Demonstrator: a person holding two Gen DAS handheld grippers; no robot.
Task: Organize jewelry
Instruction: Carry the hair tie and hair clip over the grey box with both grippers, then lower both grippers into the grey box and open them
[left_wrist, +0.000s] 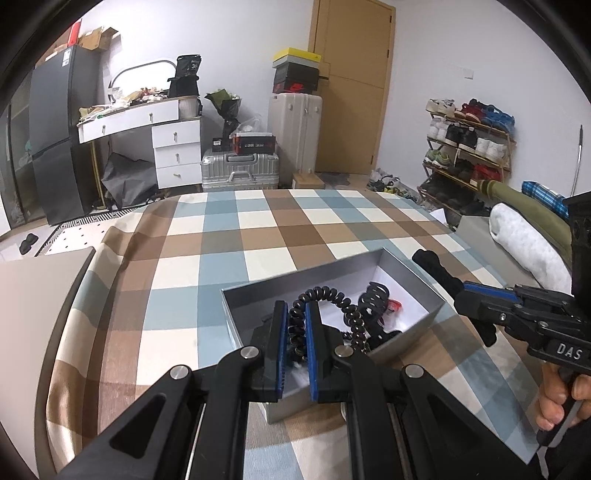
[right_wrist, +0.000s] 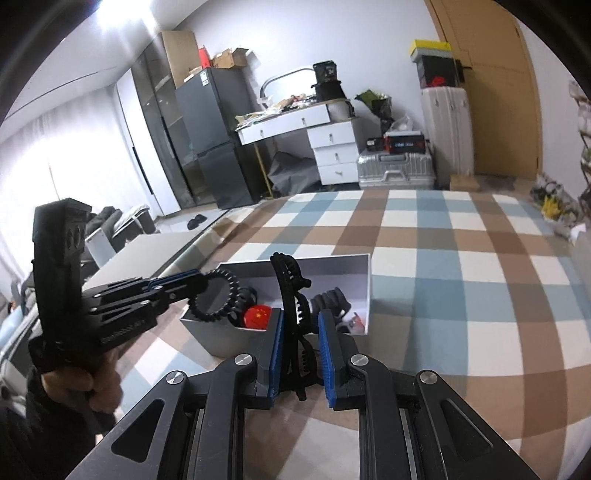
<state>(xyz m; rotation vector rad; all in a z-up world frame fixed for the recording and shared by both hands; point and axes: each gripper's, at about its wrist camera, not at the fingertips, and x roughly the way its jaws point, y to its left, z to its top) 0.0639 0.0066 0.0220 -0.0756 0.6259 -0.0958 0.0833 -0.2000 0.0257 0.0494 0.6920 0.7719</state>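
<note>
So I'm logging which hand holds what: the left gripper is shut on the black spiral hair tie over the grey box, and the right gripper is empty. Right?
Not quite. The left gripper is shut on the black spiral hair tie over the grey box, but the right gripper is not empty: the right wrist view shows it shut on a black hair claw clip.

Two grippers were in play, the left gripper (left_wrist: 296, 314) and the right gripper (right_wrist: 300, 321), each with one hand (left_wrist: 554, 402) behind it. One grey box (left_wrist: 332, 271) sat on one checked cloth (left_wrist: 258, 221). I counted one black spiral hair tie (left_wrist: 332, 295) at the left jaws, one black claw clip (right_wrist: 291, 295) at the right, and one red ball (right_wrist: 257, 316) in the box. Other dark pieces lay inside, too tangled to count. Two suitcases (left_wrist: 240, 171) stood behind, beside one shoe rack (left_wrist: 469, 155).
</note>
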